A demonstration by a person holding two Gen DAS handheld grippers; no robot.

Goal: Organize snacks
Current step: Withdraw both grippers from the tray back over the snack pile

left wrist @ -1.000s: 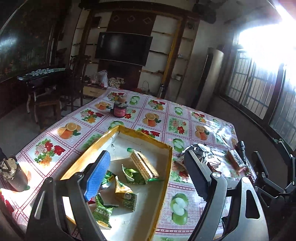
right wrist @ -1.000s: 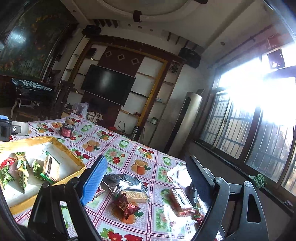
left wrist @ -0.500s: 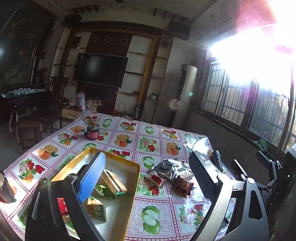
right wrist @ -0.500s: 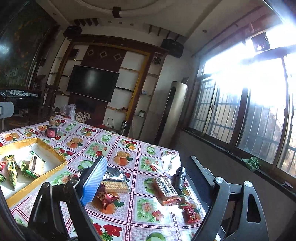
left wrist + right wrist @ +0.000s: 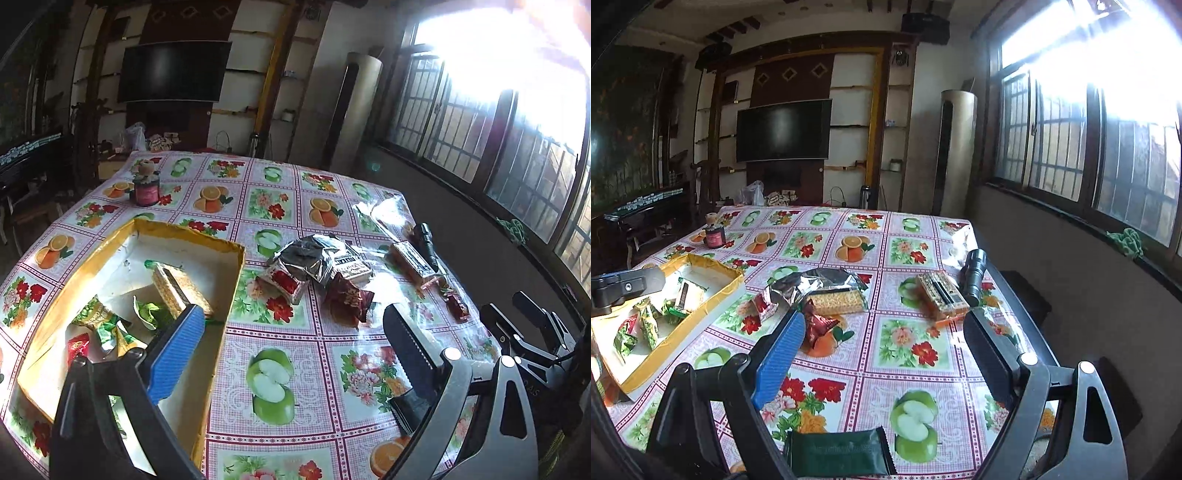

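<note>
A yellow-rimmed box (image 5: 229,251) holds a wafer pack (image 5: 177,284) and several green and red snack packets; it also shows in the right wrist view (image 5: 738,275). Loose snacks lie mid-table: a silver foil bag (image 5: 310,254), a red packet (image 5: 347,299), a cracker pack (image 5: 836,301) and a wafer pack (image 5: 942,293). My left gripper (image 5: 291,328) is open and empty above the table beside the box. My right gripper (image 5: 882,332) is open and empty above the table's near part. A dark green packet (image 5: 836,454) lies at the near edge.
A black flashlight (image 5: 973,275) lies by the right table edge. A small dark jar (image 5: 146,188) stands at the far left. The fruit-print tablecloth (image 5: 280,373) covers the table. A dark bench sits right of the table.
Both grippers have tilted downward and swung, so the table fills more of each view. The left one has moved right from over the box. Nothing was grasped.
</note>
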